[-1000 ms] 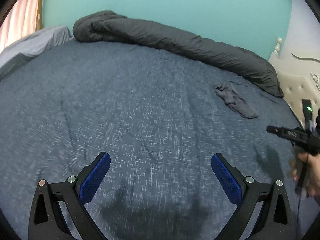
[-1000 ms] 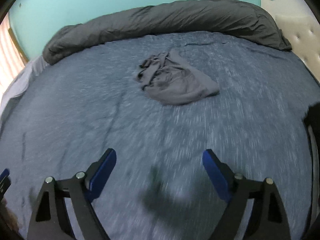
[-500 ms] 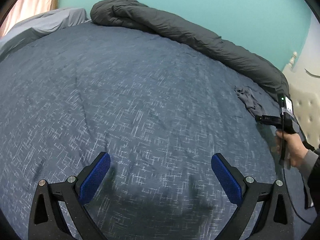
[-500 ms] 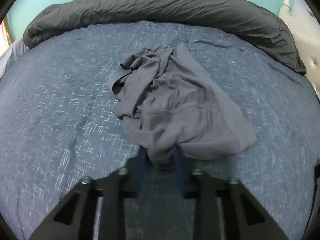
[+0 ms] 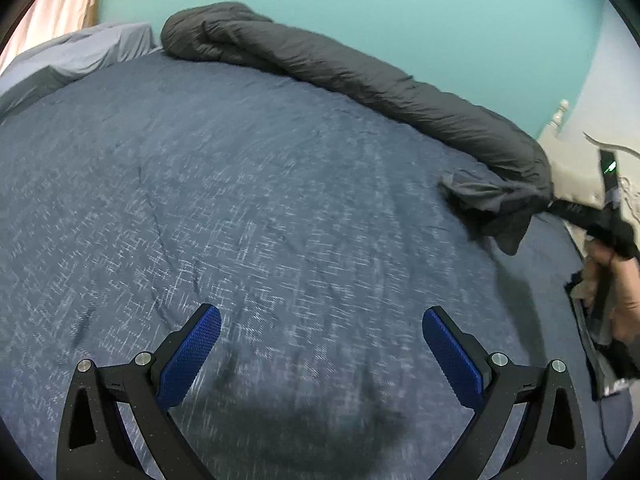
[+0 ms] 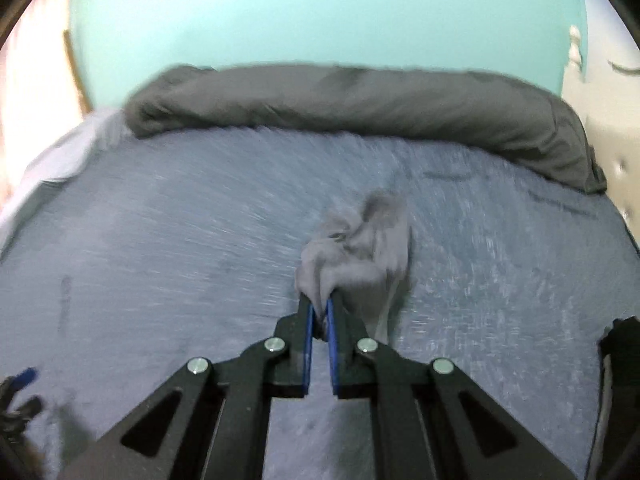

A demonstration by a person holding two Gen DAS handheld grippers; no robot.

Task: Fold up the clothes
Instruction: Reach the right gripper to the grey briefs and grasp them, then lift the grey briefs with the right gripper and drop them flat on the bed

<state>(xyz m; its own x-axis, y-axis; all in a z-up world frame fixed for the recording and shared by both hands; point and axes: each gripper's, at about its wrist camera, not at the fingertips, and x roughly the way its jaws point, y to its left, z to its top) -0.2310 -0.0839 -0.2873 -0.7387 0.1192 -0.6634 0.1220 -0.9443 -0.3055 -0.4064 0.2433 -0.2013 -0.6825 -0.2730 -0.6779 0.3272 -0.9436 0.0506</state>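
A bed (image 5: 248, 200) with a flecked blue woven cover is seen, a rolled dark duvet (image 6: 360, 96) along its far edge. A soft, crumpled grey garment (image 6: 360, 240) is pinched by the right gripper (image 6: 320, 316), bunched and trailing forward of the fingers, lifted near the bed's right side. The left gripper (image 5: 320, 344), fingers spread, is held well apart to the garment's left.

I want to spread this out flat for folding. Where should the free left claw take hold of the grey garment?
Probably on the loose far edge of the grey garment, opposite the bunch the right claw pinches, coming in from the left. It hangs crumpled from that one pinch, so a second hold far from it should pull it open. The left claw is open.
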